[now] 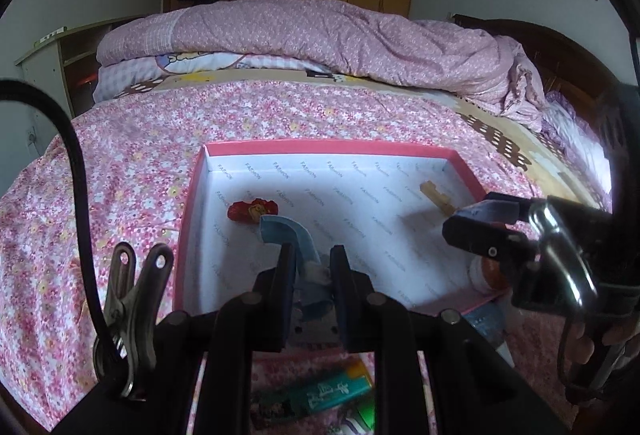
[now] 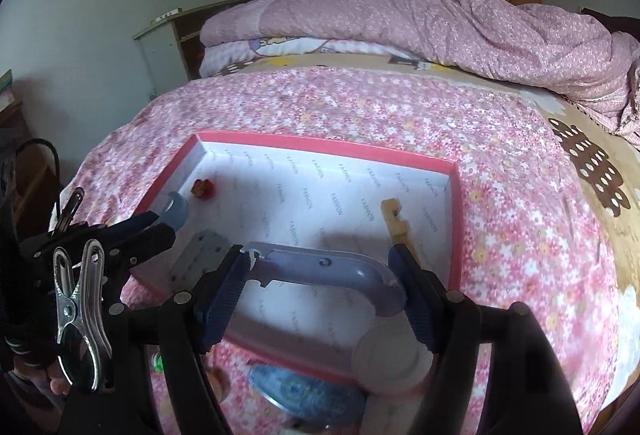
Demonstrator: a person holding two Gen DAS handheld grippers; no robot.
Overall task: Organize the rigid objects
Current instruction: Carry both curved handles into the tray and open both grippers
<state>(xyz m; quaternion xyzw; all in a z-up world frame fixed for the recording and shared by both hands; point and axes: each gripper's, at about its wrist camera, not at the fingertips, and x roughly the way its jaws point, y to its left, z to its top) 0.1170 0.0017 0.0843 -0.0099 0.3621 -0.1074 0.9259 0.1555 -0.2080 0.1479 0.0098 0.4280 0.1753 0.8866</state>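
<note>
A pink-rimmed box [image 1: 332, 147] with a white printed lining lies on the bed; it also shows in the right wrist view [image 2: 320, 145]. My left gripper [image 1: 313, 263] is shut on a curved blue plastic piece [image 1: 286, 231] with a metal plate, held over the box's near left part. My right gripper [image 2: 322, 267] is shut on a curved bluish translucent handle-shaped piece [image 2: 320, 265] over the box's near edge. In the box lie a small red ornament [image 1: 253, 210] and a tan wooden clip [image 1: 437, 197]. The right gripper [image 1: 480, 231] shows at the right of the left view.
A green lighter [image 1: 328, 391] lies on the floral sheet below the left gripper. A white bottle cap [image 2: 390, 361] and a blue oval item [image 2: 304, 389] lie by the box's near edge. A rolled pink quilt [image 1: 320, 35] lies at the bed's far side.
</note>
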